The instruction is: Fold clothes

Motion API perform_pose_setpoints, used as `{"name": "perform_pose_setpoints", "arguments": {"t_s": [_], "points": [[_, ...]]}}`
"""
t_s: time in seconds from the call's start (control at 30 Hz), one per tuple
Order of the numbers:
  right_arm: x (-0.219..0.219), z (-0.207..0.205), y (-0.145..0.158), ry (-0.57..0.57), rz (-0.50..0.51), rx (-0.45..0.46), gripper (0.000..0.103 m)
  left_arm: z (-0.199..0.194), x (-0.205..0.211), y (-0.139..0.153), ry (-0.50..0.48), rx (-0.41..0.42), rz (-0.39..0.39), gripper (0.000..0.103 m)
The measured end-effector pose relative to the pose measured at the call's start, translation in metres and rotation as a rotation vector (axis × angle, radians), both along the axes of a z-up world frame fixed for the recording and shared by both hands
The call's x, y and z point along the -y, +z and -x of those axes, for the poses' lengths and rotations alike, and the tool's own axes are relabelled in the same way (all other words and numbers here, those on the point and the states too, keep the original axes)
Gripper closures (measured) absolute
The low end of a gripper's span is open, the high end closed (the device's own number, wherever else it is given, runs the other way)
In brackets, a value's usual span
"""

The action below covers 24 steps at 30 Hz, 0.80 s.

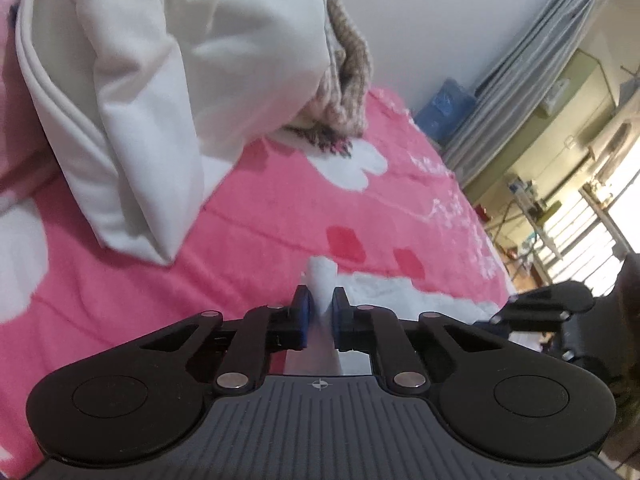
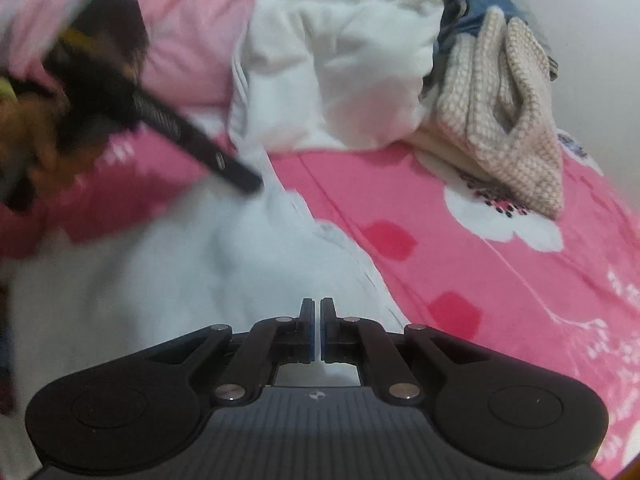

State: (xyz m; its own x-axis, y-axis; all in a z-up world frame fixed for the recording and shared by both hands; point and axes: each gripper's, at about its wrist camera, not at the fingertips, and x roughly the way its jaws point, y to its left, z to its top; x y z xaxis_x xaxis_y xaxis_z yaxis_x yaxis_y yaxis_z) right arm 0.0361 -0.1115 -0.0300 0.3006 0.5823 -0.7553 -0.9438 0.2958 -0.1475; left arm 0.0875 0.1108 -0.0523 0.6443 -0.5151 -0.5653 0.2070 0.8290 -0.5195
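Pink blanket (image 1: 260, 216), left claw (image 1: 320, 304) pinching white garment (image 1: 322, 280)

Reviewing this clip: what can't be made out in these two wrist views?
- Left wrist view: the white garment pinched by the left hand-held gripper runs under the gripper body; its shape is hidden.
- Right wrist view: whether the right hand-held gripper pinches cloth; the slit is too thin.
- Right wrist view: the left hand-held gripper is motion-blurred.
- Both views: the folded pile is cut off by the top edge.
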Motion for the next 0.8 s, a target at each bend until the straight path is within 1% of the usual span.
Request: {"name": "perform_pose_setpoints", "arguments": {"t_s": [0.1,0.17,0.23,0.3,0.37,0.4,0.43,0.47,0.53,0.6,0.67,0.8], "points": [[-0.002,-0.007,-0.003,-0.038,-0.005,0.014,0.101,0.001,-0.008,0.007,0.049,0.049,0.016,0.096],[-0.002,-0.012,-0.003,-0.062,-0.013,0.026,0.101,-0.002,-0.012,0.007,0.072,0.056,0.014,0.097],[-0.003,-0.017,-0.005,-0.075,-0.009,0.037,0.101,-0.007,-0.016,0.003,0.091,0.043,0.013,0.097],[-0.004,-0.020,-0.005,-0.086,-0.012,0.042,0.101,-0.011,-0.018,-0.002,0.090,0.003,0.027,0.097],[-0.001,-0.021,-0.003,-0.102,-0.033,0.030,0.101,-0.012,-0.020,-0.006,0.075,-0.045,0.058,0.095],[0.001,-0.021,-0.002,-0.112,-0.040,0.020,0.101,-0.011,-0.020,-0.007,0.077,-0.058,0.058,0.094],[0.003,-0.022,-0.002,-0.125,-0.045,0.008,0.101,-0.010,-0.020,-0.008,0.081,-0.071,0.058,0.089],[0.004,-0.024,-0.002,-0.138,-0.048,-0.002,0.100,-0.009,-0.020,-0.009,0.084,-0.083,0.057,0.077],[0.006,-0.028,-0.001,-0.170,-0.054,-0.023,0.100,-0.008,-0.021,-0.010,0.101,-0.109,0.060,0.065],[0.008,-0.032,0.001,-0.205,-0.068,-0.046,0.100,-0.008,-0.021,-0.009,0.105,-0.118,0.043,0.062],[0.010,-0.035,0.003,-0.241,-0.084,-0.069,0.100,-0.009,-0.020,-0.006,0.107,-0.125,0.014,0.054],[0.020,-0.042,0.015,-0.323,-0.130,-0.117,0.098,-0.005,-0.013,0.008,0.085,-0.101,-0.060,0.047]]}}
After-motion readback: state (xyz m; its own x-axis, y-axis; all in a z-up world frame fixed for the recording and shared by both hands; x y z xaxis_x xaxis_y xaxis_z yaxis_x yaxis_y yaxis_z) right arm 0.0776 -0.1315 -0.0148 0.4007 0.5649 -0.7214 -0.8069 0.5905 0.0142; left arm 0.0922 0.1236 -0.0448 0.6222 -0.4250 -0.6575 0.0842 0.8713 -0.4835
